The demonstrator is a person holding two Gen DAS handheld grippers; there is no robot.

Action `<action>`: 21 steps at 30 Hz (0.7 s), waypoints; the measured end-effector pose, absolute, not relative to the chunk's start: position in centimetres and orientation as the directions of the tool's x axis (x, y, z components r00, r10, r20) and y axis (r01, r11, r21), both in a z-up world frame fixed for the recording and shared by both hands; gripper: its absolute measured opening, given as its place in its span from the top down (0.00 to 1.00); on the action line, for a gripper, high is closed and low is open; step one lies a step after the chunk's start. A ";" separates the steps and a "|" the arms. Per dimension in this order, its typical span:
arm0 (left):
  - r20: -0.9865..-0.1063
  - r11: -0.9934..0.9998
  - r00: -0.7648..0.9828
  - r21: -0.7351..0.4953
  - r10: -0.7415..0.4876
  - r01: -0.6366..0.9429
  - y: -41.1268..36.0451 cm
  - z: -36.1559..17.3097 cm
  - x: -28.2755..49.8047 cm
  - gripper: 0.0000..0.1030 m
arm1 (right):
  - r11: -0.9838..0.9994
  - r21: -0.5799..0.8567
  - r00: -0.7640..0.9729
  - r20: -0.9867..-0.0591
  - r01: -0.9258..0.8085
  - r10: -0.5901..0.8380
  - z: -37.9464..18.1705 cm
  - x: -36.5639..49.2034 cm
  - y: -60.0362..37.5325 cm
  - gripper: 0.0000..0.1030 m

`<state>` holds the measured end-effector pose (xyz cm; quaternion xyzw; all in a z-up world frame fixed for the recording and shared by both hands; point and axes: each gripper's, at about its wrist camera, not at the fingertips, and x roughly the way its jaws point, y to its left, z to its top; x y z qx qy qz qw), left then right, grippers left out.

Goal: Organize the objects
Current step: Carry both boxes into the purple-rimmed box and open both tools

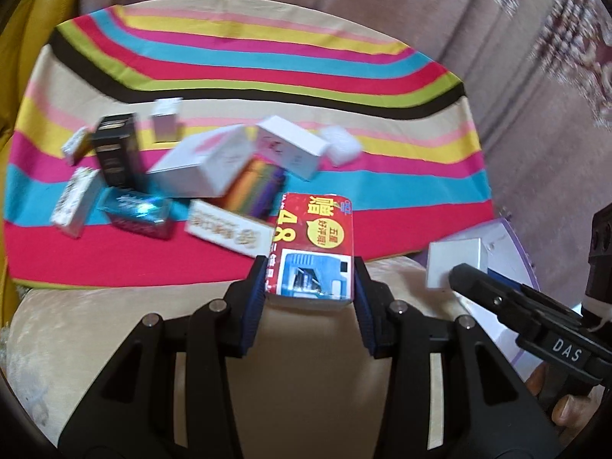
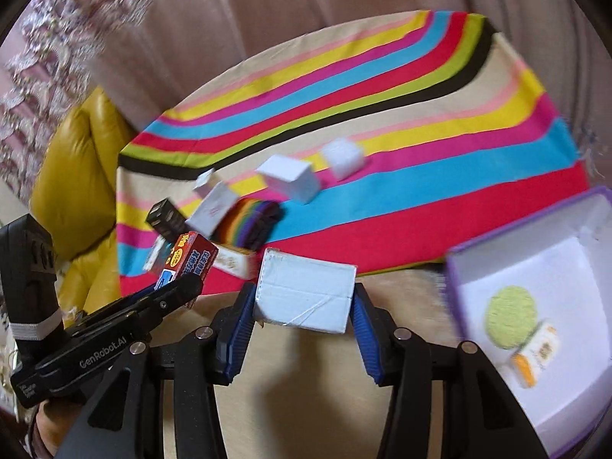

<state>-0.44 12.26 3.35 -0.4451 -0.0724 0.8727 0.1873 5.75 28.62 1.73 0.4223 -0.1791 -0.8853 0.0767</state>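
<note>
Bin direction: purple-rimmed white cardboard tray (image 2: 585,264) is lying to the right of both grippers, its open mouth facing up, with a green disc and a small orange-and-white packet already inside.
Nearer hand: right gripper (image 2: 304,298) is sitting just beside the tray's near corner; left gripper (image 1: 310,279) is further off, on the far side of the right one.
Right gripper state: jaws are clamping a pale blue-white rectangular carton (image 2: 306,294), pads pressing its two short ends.
Right carton axis: long side is running across the jaws, roughly level (slightly tilted down to the right).
Left gripper state: jaws are gripping a red and yellow printed cardboard box (image 1: 313,248) by its near end.
Left box axis: long side is pointing forward, away from the camera, out over the striped cloth (image 1: 267,61).
Pose: both grippers are hovering above the beige cushion edge, side by side, aimed at the cloth.
Remaining clutter: pile of small boxes (image 1: 199,168) is lying on the cloth, ahead and left.
Judgement: right-hand carton is likely going into the tray first, needing a swing rightward.
</note>
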 end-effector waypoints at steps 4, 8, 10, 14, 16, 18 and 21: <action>-0.754 -0.906 -0.512 -0.277 0.412 -0.321 15.6 3.4 -0.4 0.55 | -0.917 0.391 -0.645 -0.722 -0.083 -0.250 1.5 7.4 32.1 0.52; -0.761 -0.885 -0.479 -0.270 0.438 -0.380 18.7 3.3 -0.3 0.55 | -0.906 0.391 -0.656 -0.728 -0.161 -0.198 1.1 8.9 35.8 0.52; -0.764 -0.871 -0.460 -0.267 0.452 -0.412 20.3 3.3 -0.3 0.55 | -0.901 0.381 -0.660 -0.734 -0.208 -0.158 0.9 9.6 37.8 0.52; -0.772 -0.847 -0.428 -0.260 0.471 -0.464 23.1 3.4 -0.4 0.55 | -0.893 0.345 -0.653 -0.753 -0.289 -0.080 0.2 11.0 41.0 0.52; -0.778 -0.835 -0.412 -0.252 0.475 -0.488 24.4 3.3 -0.4 0.55 | -0.891 0.318 -0.639 -0.768 -0.326 -0.041 -0.3 11.6 42.4 0.52; -0.787 -0.824 -0.391 -0.245 0.477 -0.511 26.0 3.1 -0.5 0.55 | -0.890 0.280 -0.619 -0.785 -0.360 0.004 -0.8 12.2 43.7 0.52; -0.800 -0.804 -0.365 -0.229 0.477 -0.549 28.3 3.0 -0.5 0.55 | -0.879 0.244 -0.589 -0.806 -0.409 0.051 -1.7 13.2 45.5 0.52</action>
